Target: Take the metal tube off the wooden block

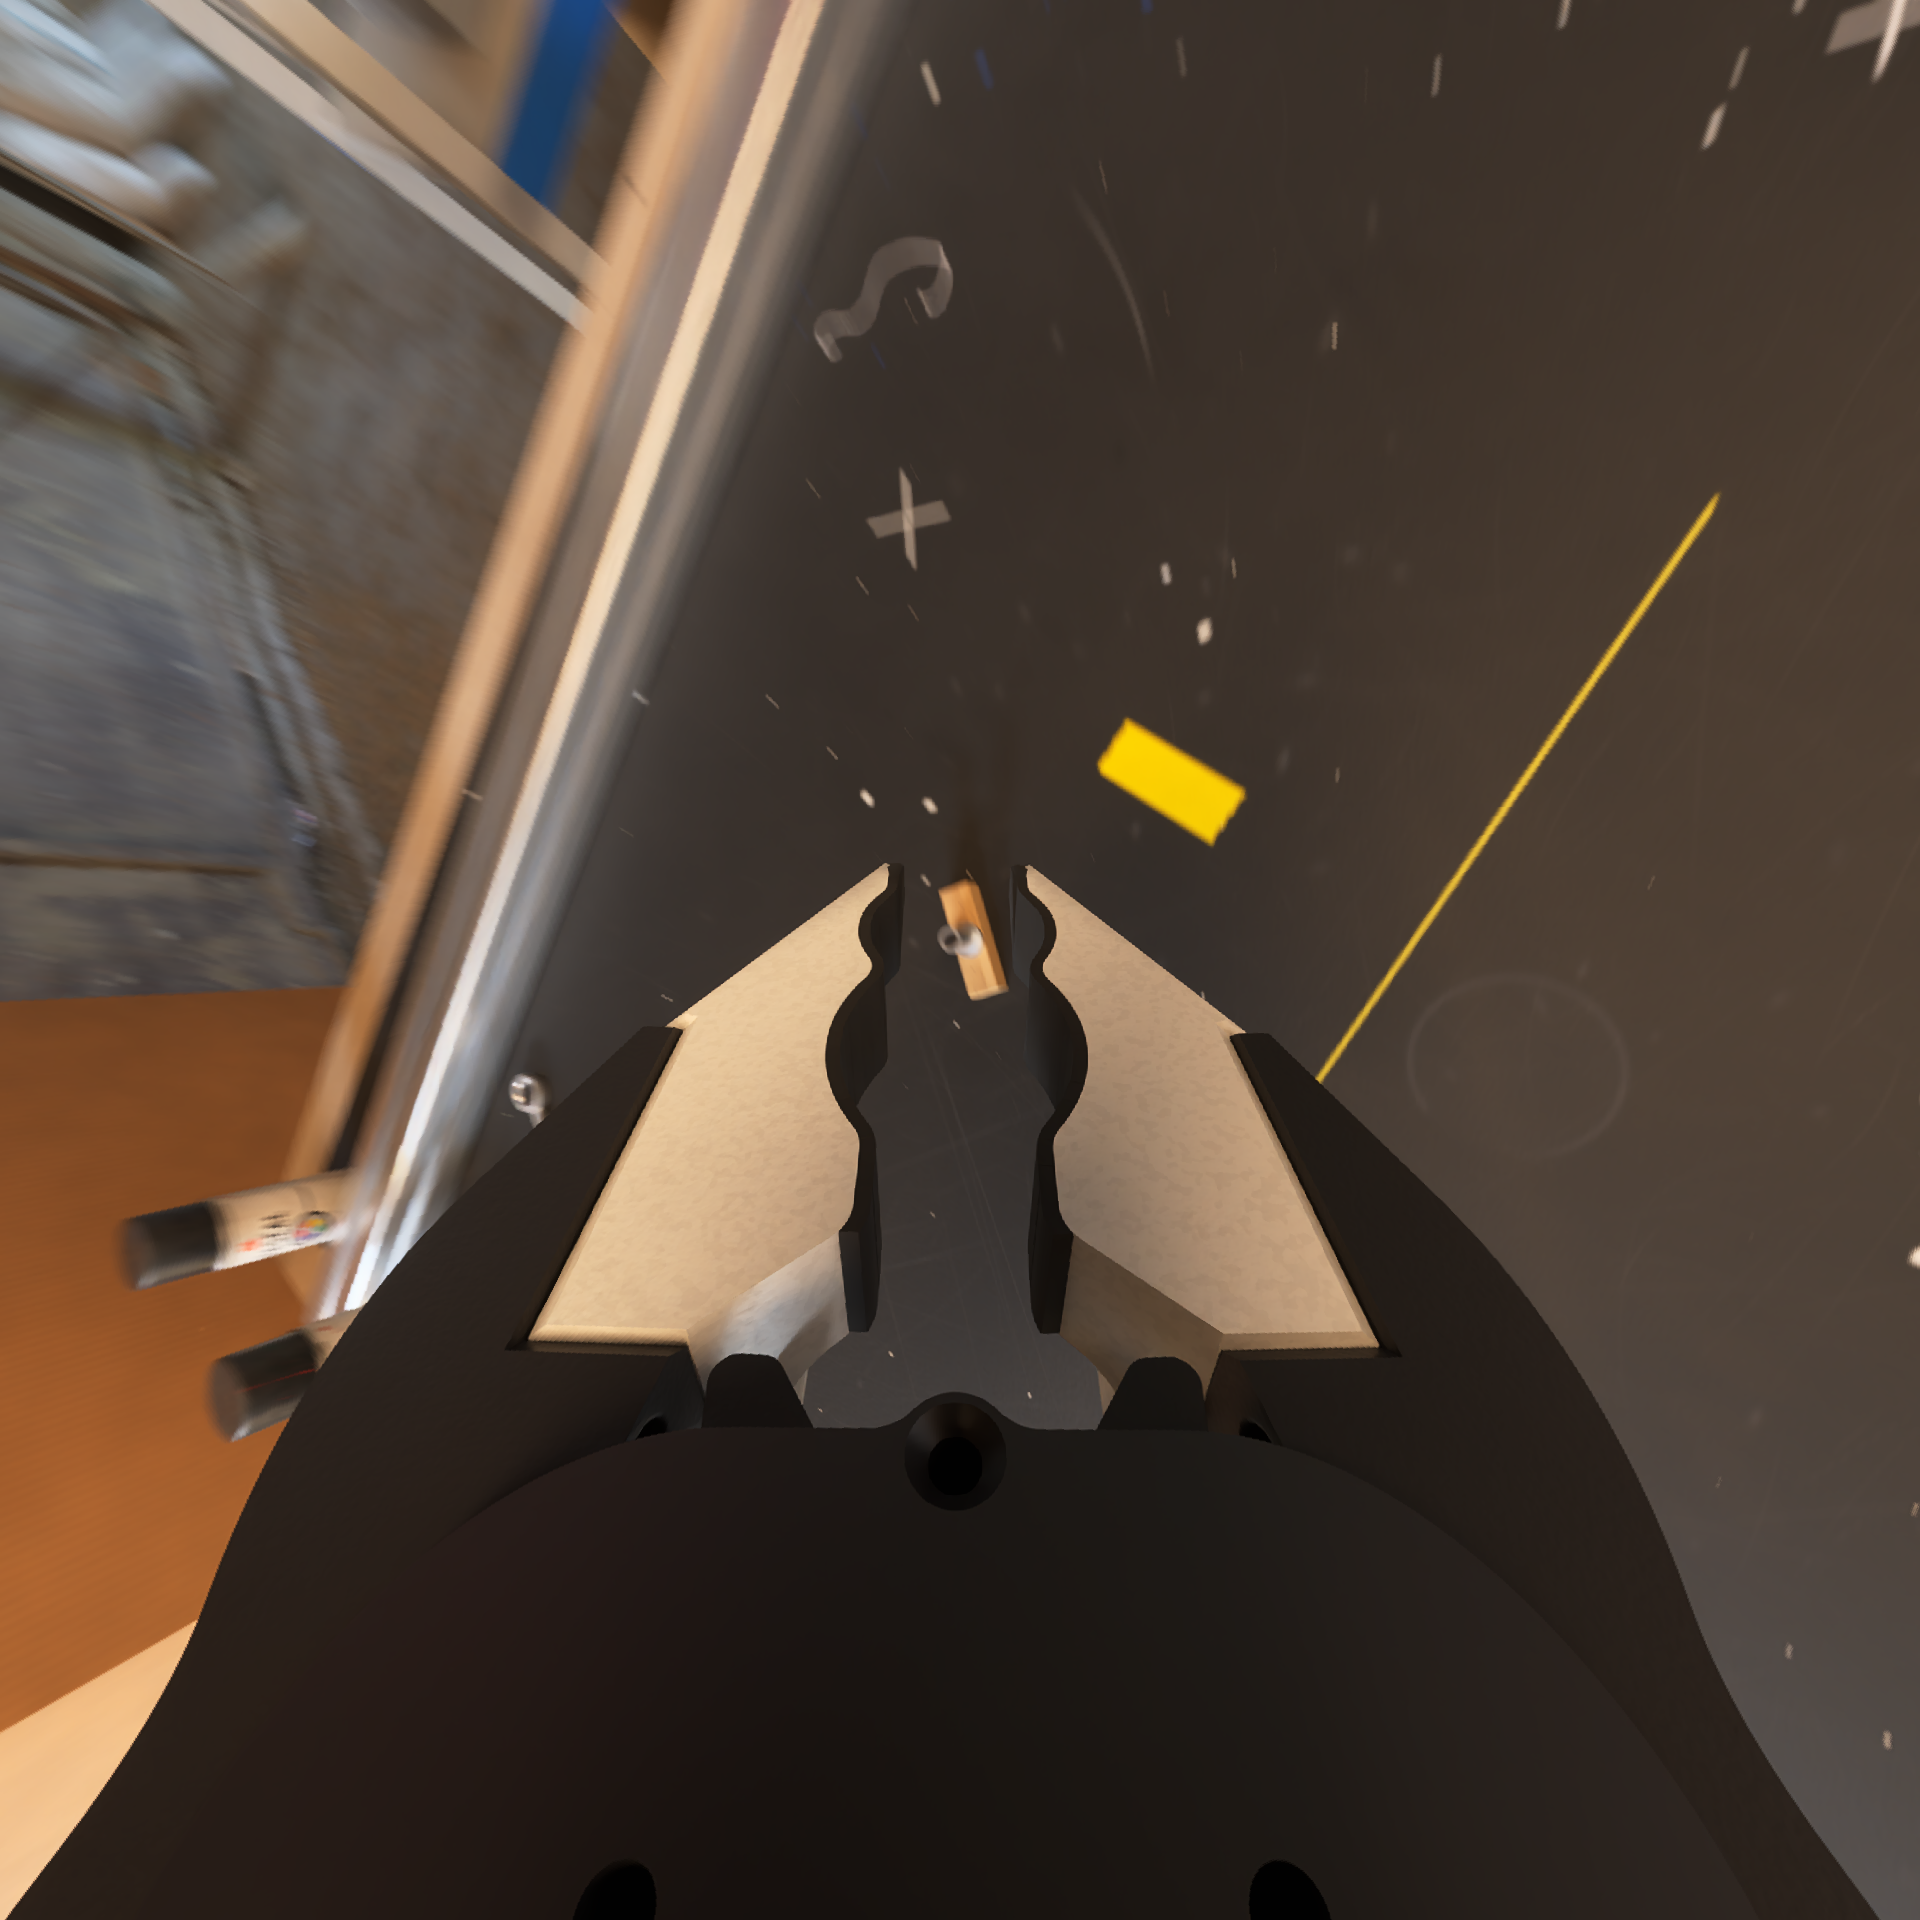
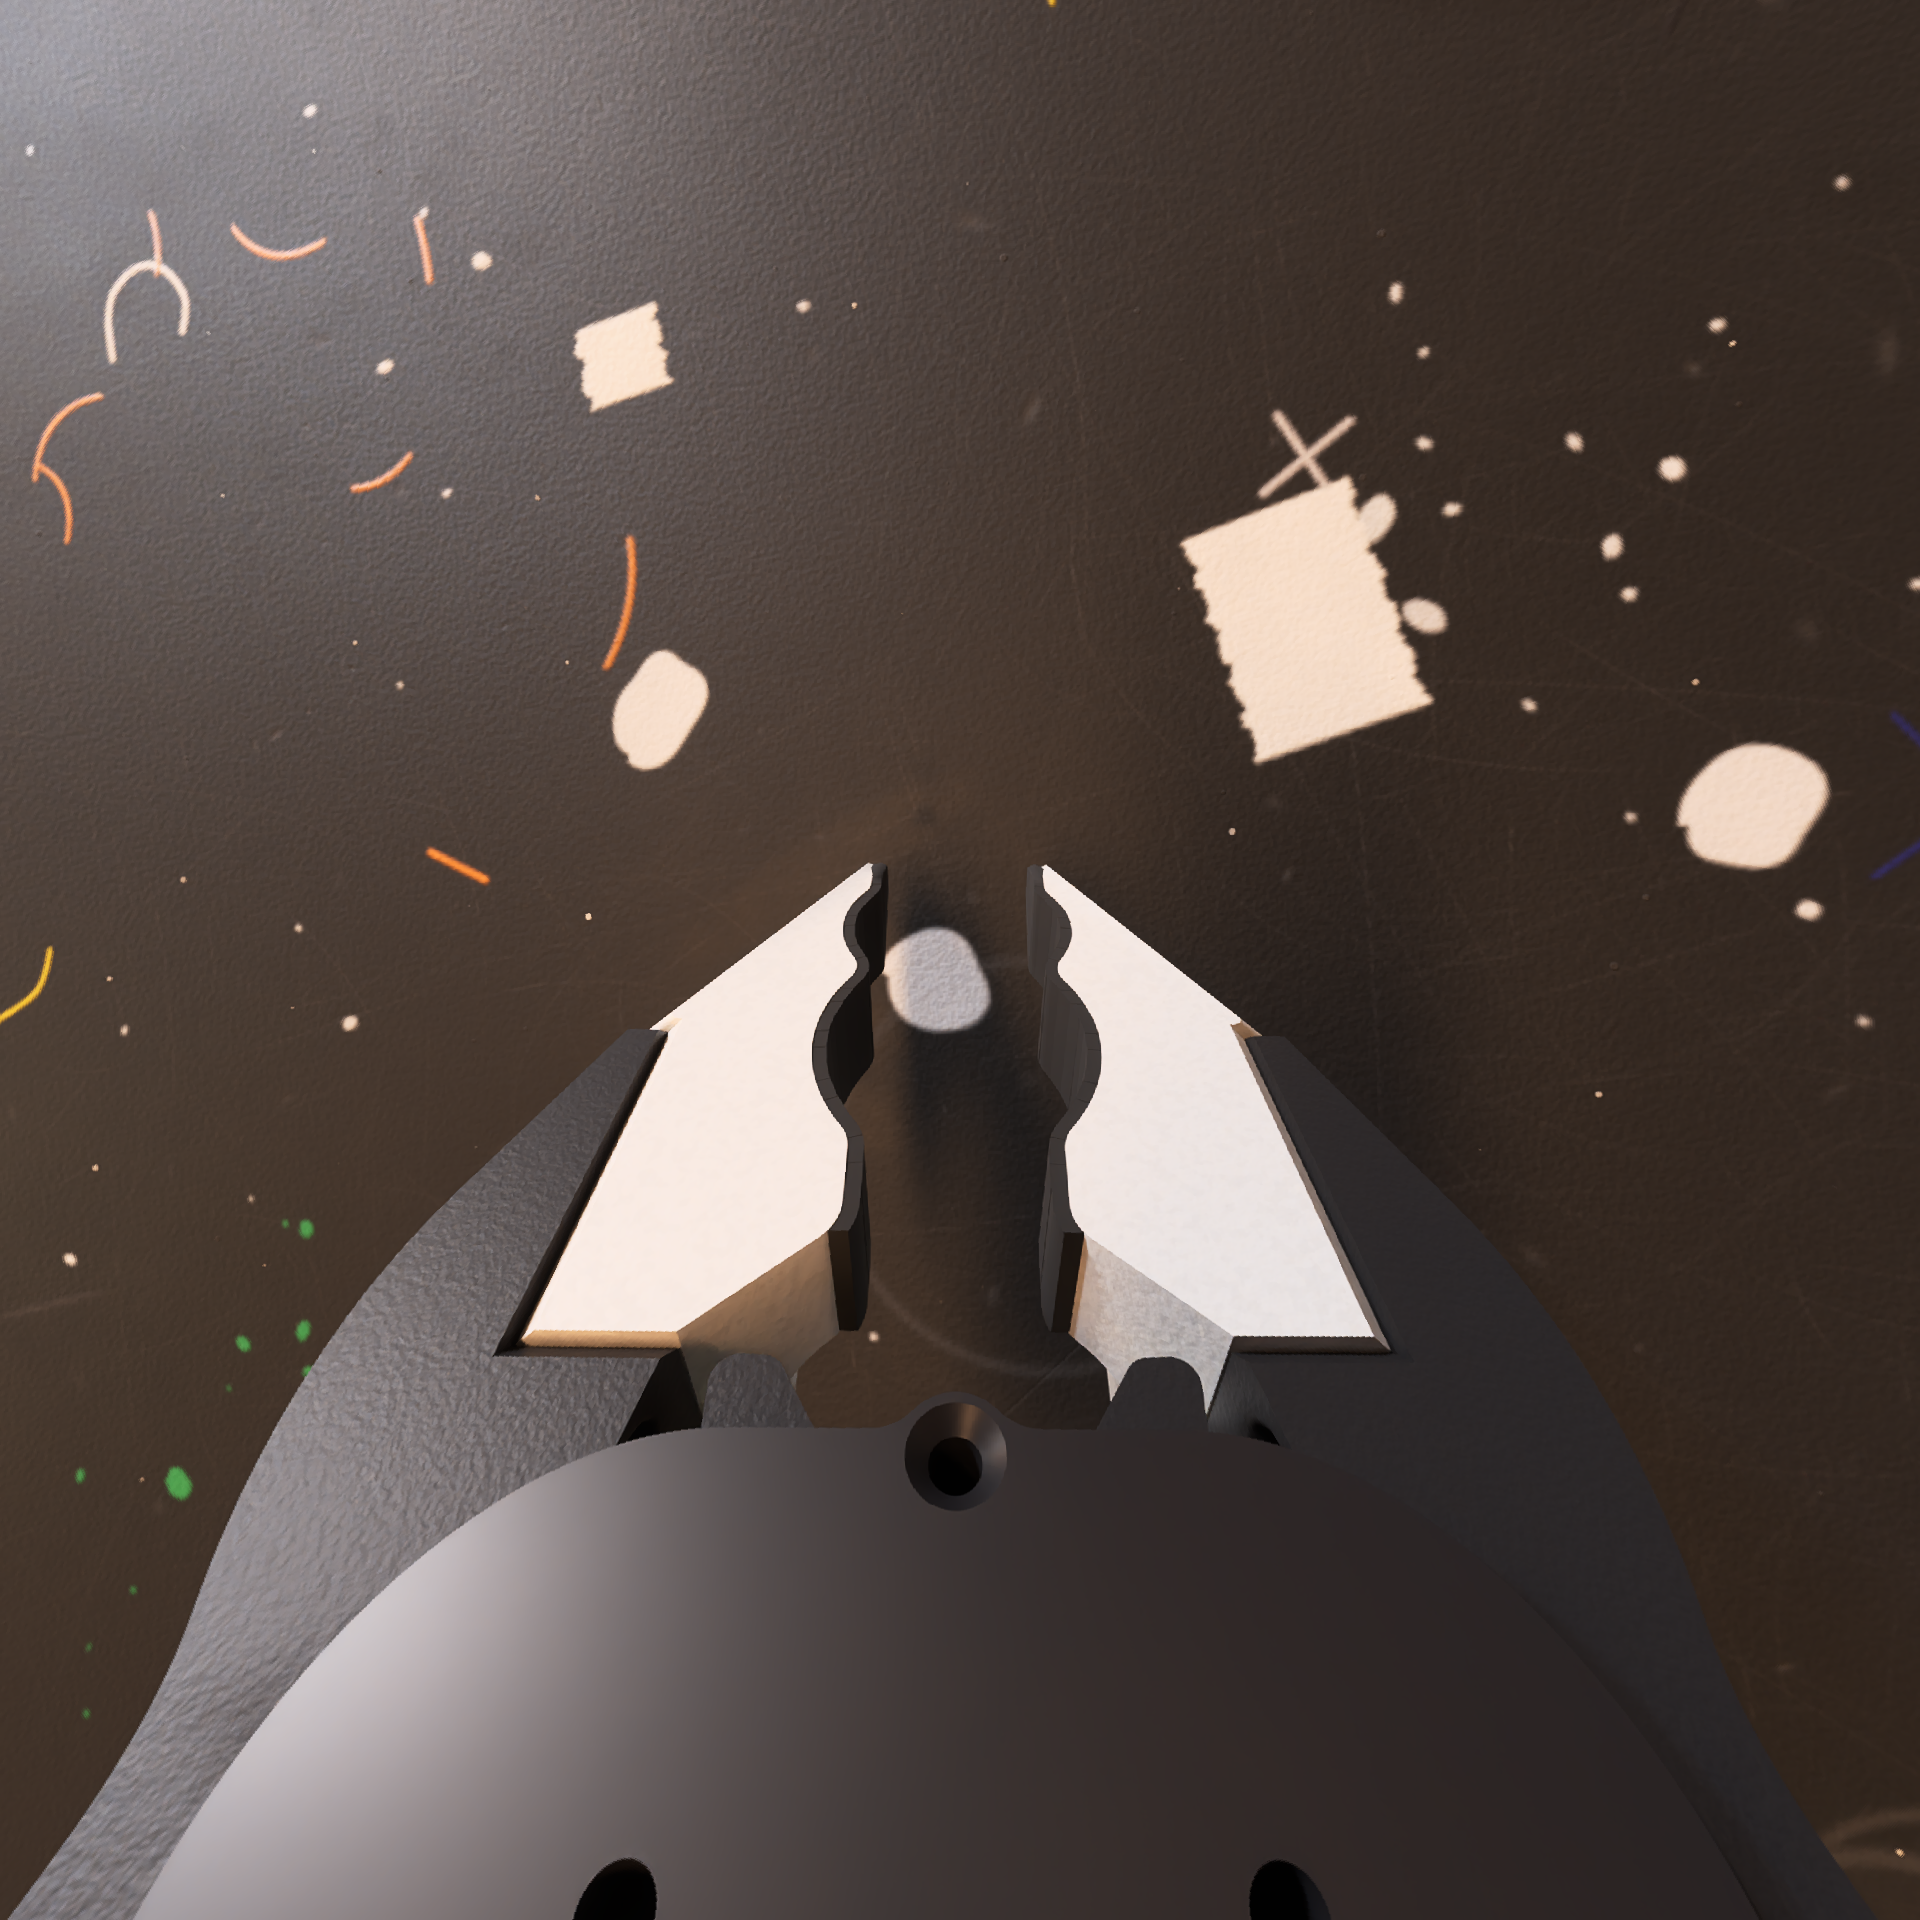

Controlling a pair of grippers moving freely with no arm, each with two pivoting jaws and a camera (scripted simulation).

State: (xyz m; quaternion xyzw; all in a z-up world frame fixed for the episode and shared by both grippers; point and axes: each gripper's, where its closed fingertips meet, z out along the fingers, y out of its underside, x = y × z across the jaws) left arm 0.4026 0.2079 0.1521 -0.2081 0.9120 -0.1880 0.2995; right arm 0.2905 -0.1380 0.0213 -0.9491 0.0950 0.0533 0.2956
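Left wrist view: wooden block (image 1: 971,940) with metal tube (image 1: 958,940) lies beyond parted left claw (image 1: 958,878).

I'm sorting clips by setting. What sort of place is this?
Probably a workshop or craft bench: a dark table top speckled with paint marks and tape, marker pens at its edge, and a small wooden block carrying a metal tube.

Workshop: paint-spattered dark worktop (image 2: 935,623)
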